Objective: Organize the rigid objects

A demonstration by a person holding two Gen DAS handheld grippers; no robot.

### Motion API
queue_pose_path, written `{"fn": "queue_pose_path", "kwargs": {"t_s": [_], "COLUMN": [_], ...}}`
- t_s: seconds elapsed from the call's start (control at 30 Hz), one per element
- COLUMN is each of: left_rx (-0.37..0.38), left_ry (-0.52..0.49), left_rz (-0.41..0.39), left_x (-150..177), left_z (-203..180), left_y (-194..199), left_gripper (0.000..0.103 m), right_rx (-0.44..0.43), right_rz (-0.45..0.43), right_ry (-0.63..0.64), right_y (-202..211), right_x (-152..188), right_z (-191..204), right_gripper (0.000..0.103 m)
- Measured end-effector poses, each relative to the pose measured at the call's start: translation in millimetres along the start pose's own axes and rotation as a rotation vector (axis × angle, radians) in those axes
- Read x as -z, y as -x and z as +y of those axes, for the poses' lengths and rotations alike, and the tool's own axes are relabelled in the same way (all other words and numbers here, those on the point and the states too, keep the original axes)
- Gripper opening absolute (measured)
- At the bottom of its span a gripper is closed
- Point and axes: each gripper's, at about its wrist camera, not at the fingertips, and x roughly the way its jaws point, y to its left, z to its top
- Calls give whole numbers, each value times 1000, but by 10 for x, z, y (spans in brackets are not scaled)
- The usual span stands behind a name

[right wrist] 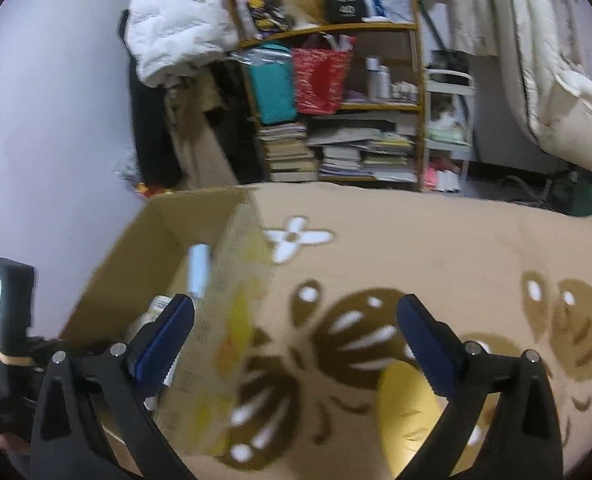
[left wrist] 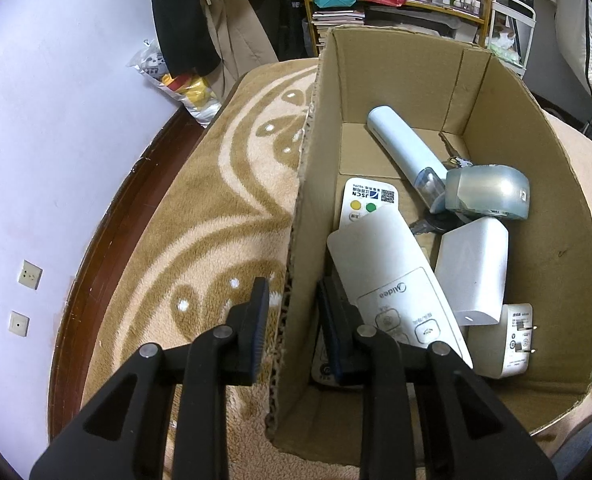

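The left gripper (left wrist: 292,320) straddles the left wall of the cardboard box (left wrist: 528,216), 1 finger outside and 1 inside; a narrow gap shows on each side of the wall, so I judge it about to pinch the wall to steady the box, not yet gripping. To do this well, close squarely on the corrugated edge and hold low so the wall does not fold.

The right gripper (right wrist: 296,340) hovers wide and empty above the blanket, just right of the box. A yellow round object (right wrist: 404,412) lies under its right finger, blurred beyond naming; it may be the next item, approached from above with the fingers spread around it.

Inside the box lie a Midea remote (left wrist: 396,280) over a JSCN remote (left wrist: 366,200), a pale blue tube-shaped device (left wrist: 404,144), a tape dispenser (left wrist: 492,196), a white power block (left wrist: 476,272), a plug adapter (left wrist: 508,340) and keys, partly hidden.

The box sits on a tan fleece blanket (left wrist: 224,216) with brown and white flower patterns. Beyond are a lilac wall, hanging coats and a crowded shelf (right wrist: 336,112) of books, bags and bottles.
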Motion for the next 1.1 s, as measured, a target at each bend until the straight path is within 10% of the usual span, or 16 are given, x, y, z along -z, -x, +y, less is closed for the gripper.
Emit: {"fn": "queue_pose_path", "kwargs": {"t_s": [0.77,1.1], "left_rx": [-2,-2], "left_ry": [0,-1], "left_rz": [1,1], "left_x": [4,3], "left_z": [-18,-22], "left_y": [4,4], "left_gripper": [25,25], "right_rx": [166,194], "right_rz": [304,395], "right_ry": [-87,-63], "right_y": [-338,-471], "right_x": [652,785], "right_z": [-643,-671], "right_gripper": [102,76]}}
